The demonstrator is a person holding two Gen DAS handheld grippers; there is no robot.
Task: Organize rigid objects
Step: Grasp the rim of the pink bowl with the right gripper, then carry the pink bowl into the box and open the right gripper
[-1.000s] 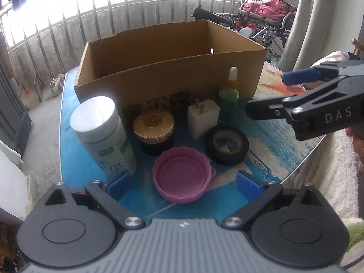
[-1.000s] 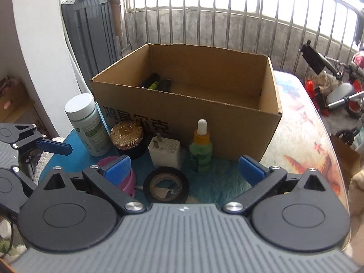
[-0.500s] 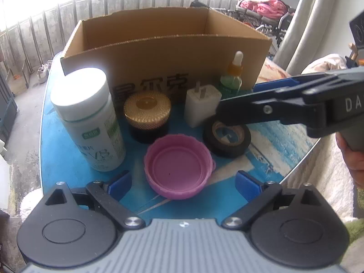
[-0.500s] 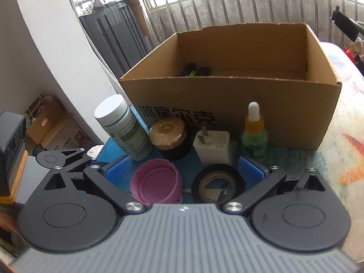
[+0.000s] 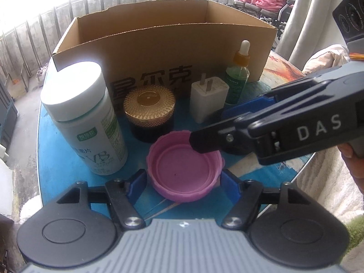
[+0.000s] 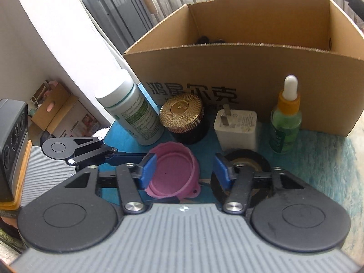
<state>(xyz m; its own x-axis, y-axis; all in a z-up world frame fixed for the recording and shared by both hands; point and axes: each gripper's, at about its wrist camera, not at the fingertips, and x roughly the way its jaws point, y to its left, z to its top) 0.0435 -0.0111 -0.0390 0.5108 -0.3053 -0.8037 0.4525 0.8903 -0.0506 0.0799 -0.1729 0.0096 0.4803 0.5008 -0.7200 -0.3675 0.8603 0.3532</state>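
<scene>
A pink lid (image 5: pixel 184 168) lies open side up on the blue table, also in the right wrist view (image 6: pixel 174 170). My left gripper (image 5: pixel 183 183) is open, its blue pads on either side of the lid's near rim. My right gripper (image 6: pixel 185 170) is open above the lid and reaches across it in the left wrist view (image 5: pixel 261 122). Behind stand a white vitamin bottle (image 5: pixel 84 116), a gold-lidded jar (image 5: pixel 150 111), a white charger (image 5: pixel 208 101), a green dropper bottle (image 5: pixel 238 75) and a black tape roll (image 6: pixel 245 163). The cardboard box (image 5: pixel 163 47) stands at the back.
The box holds dark items at its back left corner (image 6: pixel 204 39). The table's right edge (image 5: pixel 304 166) drops to a fuzzy white cloth. Balcony railings (image 5: pixel 34 29) stand behind, and a dark cabinet (image 6: pixel 118 16) is at the left.
Both grippers moved in lower toward the pink lid. The left pads now flank it, and the right gripper swung left over it, covering the tape roll in the left view.
</scene>
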